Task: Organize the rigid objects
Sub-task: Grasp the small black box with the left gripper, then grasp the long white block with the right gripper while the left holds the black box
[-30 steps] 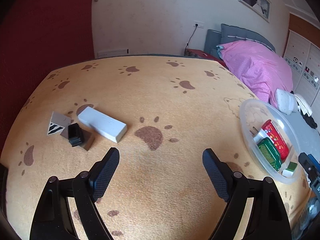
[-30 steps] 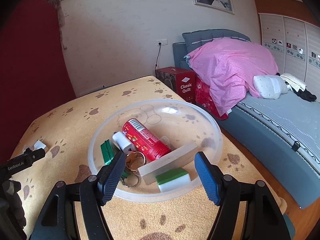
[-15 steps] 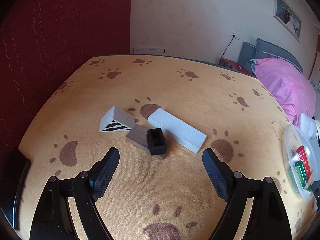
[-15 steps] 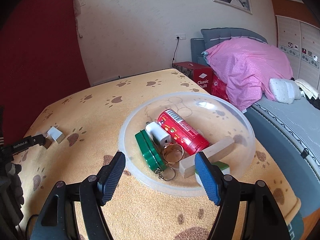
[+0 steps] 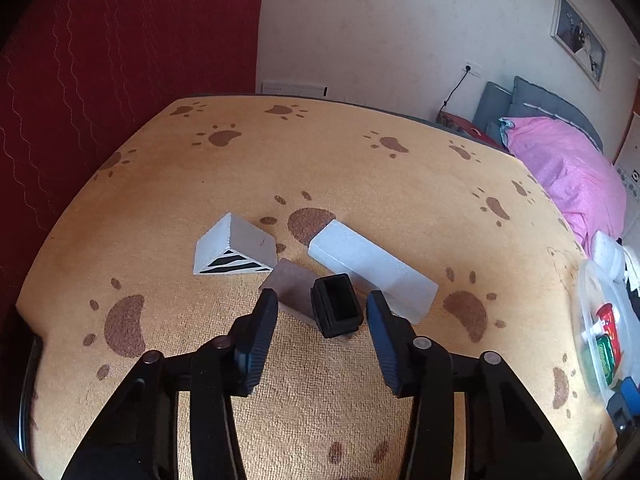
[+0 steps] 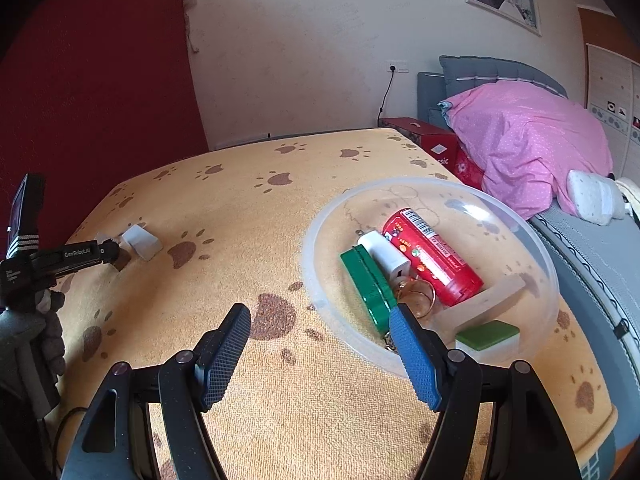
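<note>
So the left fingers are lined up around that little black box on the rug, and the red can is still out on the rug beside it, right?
Not quite. The left gripper does have its fingers open on either side of the black box, but the red can is not on the rug. The right wrist view shows it lying inside the clear bowl, beside a green tin.
</note>
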{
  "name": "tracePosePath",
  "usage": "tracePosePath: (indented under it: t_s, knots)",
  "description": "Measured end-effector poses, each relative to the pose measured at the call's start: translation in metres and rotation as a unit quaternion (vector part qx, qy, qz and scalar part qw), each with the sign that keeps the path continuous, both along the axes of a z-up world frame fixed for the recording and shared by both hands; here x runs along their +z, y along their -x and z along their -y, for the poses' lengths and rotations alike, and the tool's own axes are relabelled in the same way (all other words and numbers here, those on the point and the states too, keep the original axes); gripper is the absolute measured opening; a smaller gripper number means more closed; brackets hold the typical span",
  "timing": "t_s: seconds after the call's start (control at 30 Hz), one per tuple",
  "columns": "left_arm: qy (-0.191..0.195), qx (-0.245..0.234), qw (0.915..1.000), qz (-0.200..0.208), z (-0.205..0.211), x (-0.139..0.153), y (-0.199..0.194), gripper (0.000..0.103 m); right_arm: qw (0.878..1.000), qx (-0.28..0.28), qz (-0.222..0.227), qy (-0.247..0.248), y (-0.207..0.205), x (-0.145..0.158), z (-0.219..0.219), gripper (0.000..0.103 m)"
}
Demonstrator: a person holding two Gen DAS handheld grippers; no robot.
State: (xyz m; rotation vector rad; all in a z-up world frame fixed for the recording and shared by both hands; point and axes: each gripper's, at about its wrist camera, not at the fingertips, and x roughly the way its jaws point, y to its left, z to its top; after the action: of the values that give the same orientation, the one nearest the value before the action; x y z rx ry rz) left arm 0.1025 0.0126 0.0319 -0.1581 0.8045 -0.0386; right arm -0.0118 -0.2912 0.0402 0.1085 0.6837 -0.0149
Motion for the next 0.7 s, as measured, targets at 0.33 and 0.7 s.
tracePosePath:
  t_s: [0.33, 0.7]
  knots:
    - [0.025, -0.004, 0.9997, 0.007, -0.007, -0.003, 0.000, 0.021, 0.999, 0.041, -0.019, -0.021, -0.015, 0.002, -0.023, 0.075]
    - [0.030, 0.013, 0.9991, 0.026, -0.021, 0.004, 0.021, 0.020, 0.994, 0.103, -0.032, -0.026, -0.046, 0.009, -0.062, 0.075]
